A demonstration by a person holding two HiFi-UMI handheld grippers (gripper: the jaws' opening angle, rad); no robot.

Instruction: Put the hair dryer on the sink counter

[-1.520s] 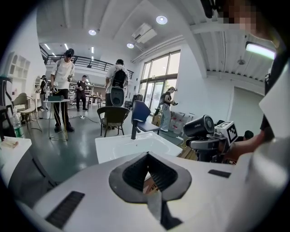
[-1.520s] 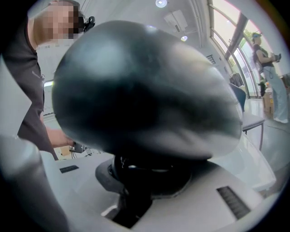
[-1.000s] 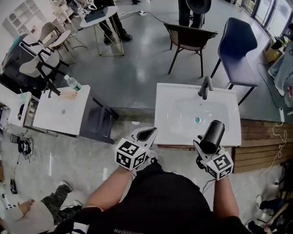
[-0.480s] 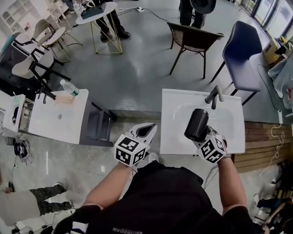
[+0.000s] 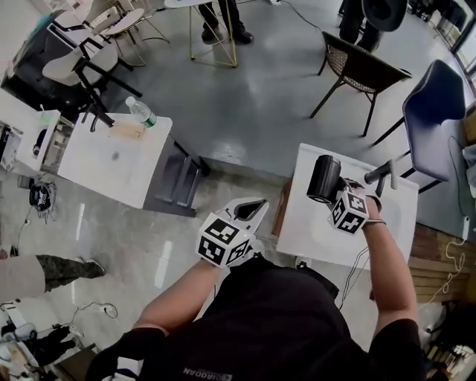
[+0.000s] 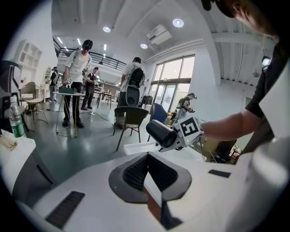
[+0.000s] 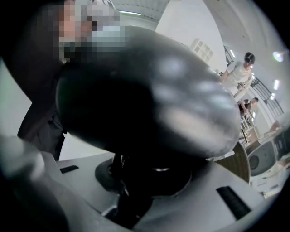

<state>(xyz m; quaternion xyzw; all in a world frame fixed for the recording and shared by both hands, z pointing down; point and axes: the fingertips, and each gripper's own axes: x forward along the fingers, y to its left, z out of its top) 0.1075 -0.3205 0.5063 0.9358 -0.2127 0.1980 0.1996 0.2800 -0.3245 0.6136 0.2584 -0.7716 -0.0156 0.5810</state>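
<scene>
A white table (image 5: 111, 167) stood at the left on a grey floor (image 5: 253, 104). A clear water bottle (image 5: 140, 111) was upright near the tabletop's far edge, with a small tan item (image 5: 126, 132) just beside it. Farther back were a brown woven chair (image 5: 362, 71) and a dark blue chair (image 5: 435, 111) near each other, and a person's legs (image 5: 223, 16) by a gold-legged table (image 5: 191, 33).

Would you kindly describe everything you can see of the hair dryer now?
The hair dryer is black, with a smooth, slightly glossy, plastic-looking barrel whose round end points away from the faucet. The right gripper is shut on its handle, holding it over the white sink counter; contact with the counter cannot be told.
</scene>
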